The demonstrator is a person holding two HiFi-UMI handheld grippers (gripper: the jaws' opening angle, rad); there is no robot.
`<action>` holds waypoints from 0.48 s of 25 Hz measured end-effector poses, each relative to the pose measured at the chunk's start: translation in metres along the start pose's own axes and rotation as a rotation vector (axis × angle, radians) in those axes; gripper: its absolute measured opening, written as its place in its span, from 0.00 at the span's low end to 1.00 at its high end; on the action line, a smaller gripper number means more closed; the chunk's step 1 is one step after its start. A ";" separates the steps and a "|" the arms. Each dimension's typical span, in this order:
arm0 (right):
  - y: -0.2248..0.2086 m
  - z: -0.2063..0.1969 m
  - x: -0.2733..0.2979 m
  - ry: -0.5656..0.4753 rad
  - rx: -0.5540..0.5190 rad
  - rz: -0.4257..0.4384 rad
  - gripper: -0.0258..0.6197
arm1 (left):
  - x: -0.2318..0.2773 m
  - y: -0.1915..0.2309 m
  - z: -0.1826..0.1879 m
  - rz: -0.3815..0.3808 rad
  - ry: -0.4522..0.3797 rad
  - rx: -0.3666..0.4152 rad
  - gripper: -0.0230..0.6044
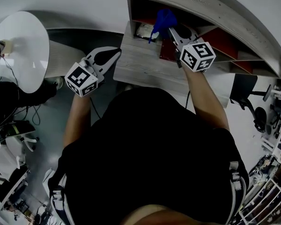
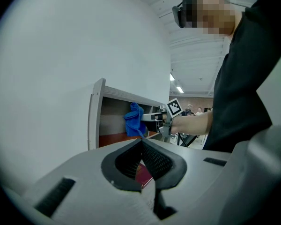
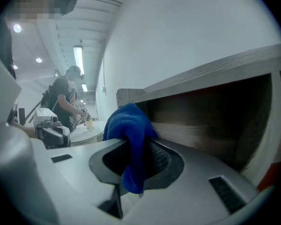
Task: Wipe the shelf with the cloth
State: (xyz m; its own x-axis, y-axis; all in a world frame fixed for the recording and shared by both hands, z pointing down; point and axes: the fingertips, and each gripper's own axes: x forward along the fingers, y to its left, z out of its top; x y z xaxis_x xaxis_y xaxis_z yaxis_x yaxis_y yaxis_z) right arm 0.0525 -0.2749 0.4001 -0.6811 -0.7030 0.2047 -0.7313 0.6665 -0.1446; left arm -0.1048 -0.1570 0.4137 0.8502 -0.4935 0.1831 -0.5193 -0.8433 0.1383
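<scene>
The cloth (image 3: 131, 139) is clamped in the jaws of the right gripper (image 1: 173, 33) and held at the shelf's (image 1: 210, 6) open front. The left gripper's (image 1: 111, 54) jaws are pressed together, empty, left of the shelf.

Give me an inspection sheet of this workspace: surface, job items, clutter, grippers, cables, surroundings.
Surface: pale wood ledge in front of the compartments.
Job's things: shelf with open compartments; blue cloth at a compartment's mouth.
Clutter: dark red flat item and white item in the shelf.
Grippers: right gripper shut on the cloth; left gripper shut, holding nothing, at the ledge's left edge.
Cables: loose cables on the floor, left.
Surroundings: round white table, office chair, another person in the background.
</scene>
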 end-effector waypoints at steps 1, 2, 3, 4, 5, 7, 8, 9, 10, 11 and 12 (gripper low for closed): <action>-0.001 -0.002 0.004 0.011 -0.009 -0.003 0.15 | 0.000 0.001 0.000 0.000 0.000 -0.003 0.06; -0.002 -0.004 0.009 0.024 -0.024 -0.004 0.15 | 0.001 0.001 -0.001 0.000 0.002 -0.003 0.06; -0.002 -0.005 0.015 0.036 -0.042 -0.004 0.15 | 0.003 0.002 -0.002 -0.001 0.004 -0.002 0.06; -0.002 -0.007 0.020 0.048 -0.061 -0.002 0.15 | 0.003 0.003 -0.003 -0.002 0.007 -0.001 0.06; -0.001 -0.009 0.026 0.059 -0.077 0.002 0.15 | 0.004 0.004 -0.004 -0.004 0.010 -0.001 0.06; 0.001 -0.015 0.038 0.081 -0.094 0.012 0.15 | 0.004 0.005 -0.006 -0.007 0.014 -0.007 0.06; 0.001 -0.019 0.043 0.094 -0.093 0.017 0.15 | 0.004 0.005 -0.007 -0.008 0.014 -0.009 0.06; 0.001 -0.024 0.049 0.109 -0.087 0.023 0.15 | 0.005 0.006 -0.008 -0.008 0.014 -0.011 0.06; 0.000 -0.029 0.054 0.125 -0.081 0.027 0.15 | 0.006 0.007 -0.008 -0.009 0.014 -0.013 0.06; -0.002 -0.034 0.059 0.141 -0.078 0.028 0.15 | 0.007 0.007 -0.009 -0.012 0.013 -0.015 0.06; -0.003 -0.038 0.064 0.158 -0.082 0.028 0.15 | 0.008 0.008 -0.010 -0.015 0.013 -0.016 0.06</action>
State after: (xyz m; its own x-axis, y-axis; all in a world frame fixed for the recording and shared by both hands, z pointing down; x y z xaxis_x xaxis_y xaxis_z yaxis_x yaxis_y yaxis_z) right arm 0.0129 -0.3124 0.4504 -0.6826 -0.6404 0.3520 -0.7025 0.7078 -0.0746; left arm -0.1027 -0.1658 0.4258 0.8566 -0.4782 0.1937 -0.5083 -0.8468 0.1571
